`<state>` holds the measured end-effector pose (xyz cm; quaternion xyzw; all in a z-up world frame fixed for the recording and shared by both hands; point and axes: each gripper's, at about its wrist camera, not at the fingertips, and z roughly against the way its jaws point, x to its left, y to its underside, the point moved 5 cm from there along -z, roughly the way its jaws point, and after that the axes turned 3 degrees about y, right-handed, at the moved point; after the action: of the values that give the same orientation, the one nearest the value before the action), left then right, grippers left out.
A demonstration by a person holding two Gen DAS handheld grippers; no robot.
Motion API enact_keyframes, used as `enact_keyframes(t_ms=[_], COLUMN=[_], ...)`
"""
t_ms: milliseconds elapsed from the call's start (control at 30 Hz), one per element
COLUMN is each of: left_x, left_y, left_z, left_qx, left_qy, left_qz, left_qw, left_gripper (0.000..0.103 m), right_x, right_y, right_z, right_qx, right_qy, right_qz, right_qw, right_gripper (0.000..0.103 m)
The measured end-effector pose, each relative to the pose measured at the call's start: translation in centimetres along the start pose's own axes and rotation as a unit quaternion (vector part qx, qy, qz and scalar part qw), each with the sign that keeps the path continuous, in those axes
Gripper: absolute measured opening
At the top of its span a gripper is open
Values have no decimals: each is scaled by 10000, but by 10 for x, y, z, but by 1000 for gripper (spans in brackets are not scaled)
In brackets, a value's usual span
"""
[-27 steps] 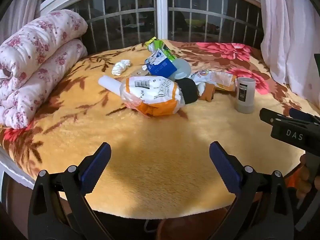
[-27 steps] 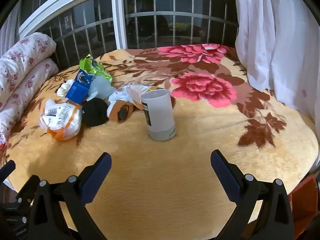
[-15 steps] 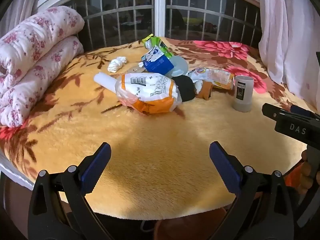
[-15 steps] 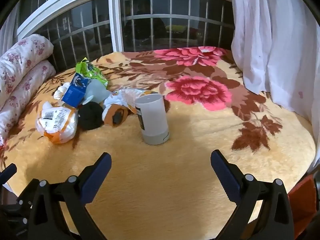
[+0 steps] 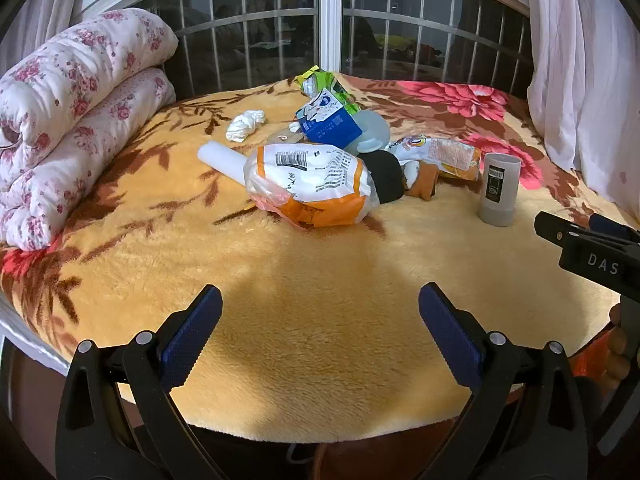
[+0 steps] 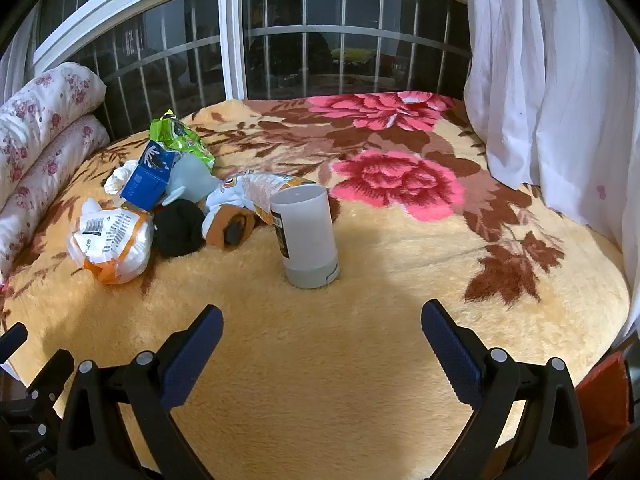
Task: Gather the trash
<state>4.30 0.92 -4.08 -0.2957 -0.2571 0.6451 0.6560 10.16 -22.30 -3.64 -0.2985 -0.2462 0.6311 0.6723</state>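
A pile of trash lies on the yellow flowered blanket (image 5: 320, 300): a white and orange plastic bag (image 5: 312, 188), a white tube (image 5: 220, 160), a blue carton (image 5: 328, 126), a green wrapper (image 5: 326, 84), a crumpled tissue (image 5: 244, 126), a black lump (image 5: 386, 176) and a flat wrapper (image 5: 436, 152). A grey upright cylinder (image 5: 500, 188) stands to the right, central in the right wrist view (image 6: 306, 236). My left gripper (image 5: 320, 336) is open and empty, short of the bag. My right gripper (image 6: 320, 340) is open and empty, just short of the cylinder.
Rolled floral quilts (image 5: 68, 120) lie at the left. A barred window (image 5: 332, 16) stands behind and a white curtain (image 6: 552, 80) hangs at the right. The blanket's front edge (image 5: 320, 432) drops off below the grippers. The right gripper's body (image 5: 592, 256) shows in the left wrist view.
Both grippers have moved slightly forward toward the pile and the cylinder, which now look a little larger. Both stay open and empty.
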Motion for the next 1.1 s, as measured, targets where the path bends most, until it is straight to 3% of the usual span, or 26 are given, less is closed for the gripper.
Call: enact_keyframes(t_ms=[1100], left_x=[-3], left_y=[0], left_z=[-1], left_qx=[19], left_qy=[-40], left_qz=[-56], left_qw=[10000], left_gripper=[96], right_x=[-2], right_y=[1], right_z=[1], right_qx=[5], right_qy=[-7], right_qz=[-50], right_qw=[10000], right_gripper=[98])
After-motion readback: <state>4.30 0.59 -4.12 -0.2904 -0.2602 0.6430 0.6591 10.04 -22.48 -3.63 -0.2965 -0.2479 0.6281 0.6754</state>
